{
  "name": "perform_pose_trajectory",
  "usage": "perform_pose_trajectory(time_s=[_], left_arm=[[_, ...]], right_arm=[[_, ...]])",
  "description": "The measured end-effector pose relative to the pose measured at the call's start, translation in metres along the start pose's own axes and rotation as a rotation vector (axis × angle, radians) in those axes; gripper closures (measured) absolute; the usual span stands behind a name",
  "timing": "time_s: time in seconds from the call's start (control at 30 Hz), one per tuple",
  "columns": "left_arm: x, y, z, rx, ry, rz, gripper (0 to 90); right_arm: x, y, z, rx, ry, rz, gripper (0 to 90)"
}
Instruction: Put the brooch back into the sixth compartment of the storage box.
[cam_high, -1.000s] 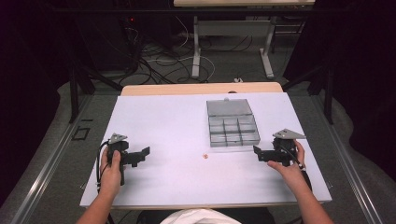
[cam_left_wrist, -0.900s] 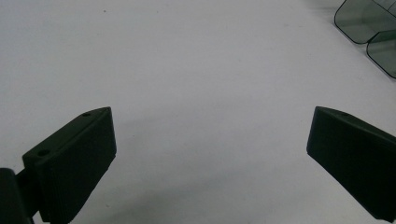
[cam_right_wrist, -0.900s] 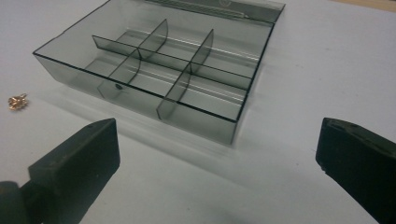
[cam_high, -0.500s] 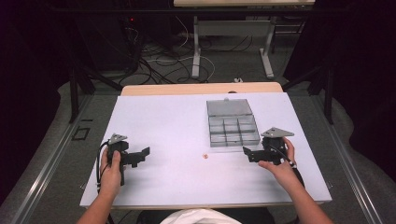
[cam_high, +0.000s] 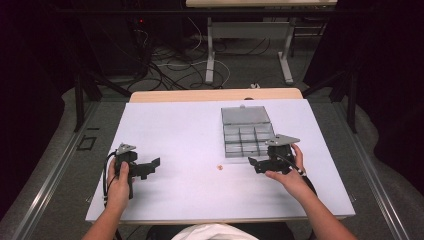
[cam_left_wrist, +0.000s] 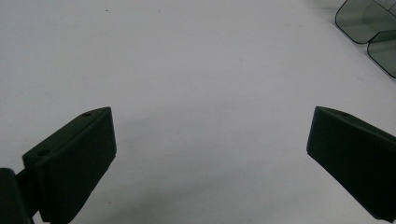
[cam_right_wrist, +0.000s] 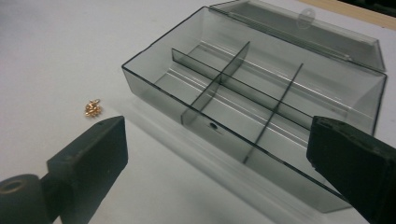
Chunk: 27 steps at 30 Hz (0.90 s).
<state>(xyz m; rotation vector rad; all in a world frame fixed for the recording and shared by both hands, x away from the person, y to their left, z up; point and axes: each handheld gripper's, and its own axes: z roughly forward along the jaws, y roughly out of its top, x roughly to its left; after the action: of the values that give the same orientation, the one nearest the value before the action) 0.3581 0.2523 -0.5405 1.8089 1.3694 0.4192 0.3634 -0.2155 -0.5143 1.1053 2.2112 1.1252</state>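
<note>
Table carries open divided box at frame centre-right. Right gripper, fingers released and just closing slightly with nothing between, approaches gold clump at centre; next needs a pinch. Left gripper released, lower left.

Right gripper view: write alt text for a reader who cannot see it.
An open smoky-clear compartment box, its lid folded back, sits on a white table ahead of the right gripper, whose two black jaws stand wide apart with nothing between them. A small gold chain lies bunched left of the box.
</note>
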Motion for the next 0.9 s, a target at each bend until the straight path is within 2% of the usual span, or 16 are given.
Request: perform_pose_trajectory(time_s=[0.23, 0.4, 0.43, 0.63, 0.73, 0.9], left_arm=[[0.000, 0.000, 0.000, 0.001, -0.001, 0.001, 1.5], [0.000, 0.000, 0.000, 0.001, -0.001, 0.001, 1.5], [0.000, 0.000, 0.000, 0.001, 0.000, 0.000, 1.5], [0.000, 0.000, 0.000, 0.001, -0.001, 0.001, 1.5], [0.000, 0.000, 0.000, 0.001, -0.001, 0.000, 1.5], [0.000, 0.000, 0.000, 0.000, -0.001, 0.000, 1.5]], right_arm=[[0.009, 0.004, 0.009, 0.018, 0.030, -0.033, 7.9], [0.015, 0.008, 0.012, 0.029, 0.045, -0.047, 13.9], [0.015, 0.008, 0.013, 0.014, 0.039, -0.057, 14.6], [0.022, 0.012, 0.017, 0.026, 0.055, -0.073, 15.8], [0.025, 0.013, 0.020, 0.007, 0.059, -0.091, 16.2], [0.031, 0.016, 0.023, 0.008, 0.075, -0.113, 16.8]])
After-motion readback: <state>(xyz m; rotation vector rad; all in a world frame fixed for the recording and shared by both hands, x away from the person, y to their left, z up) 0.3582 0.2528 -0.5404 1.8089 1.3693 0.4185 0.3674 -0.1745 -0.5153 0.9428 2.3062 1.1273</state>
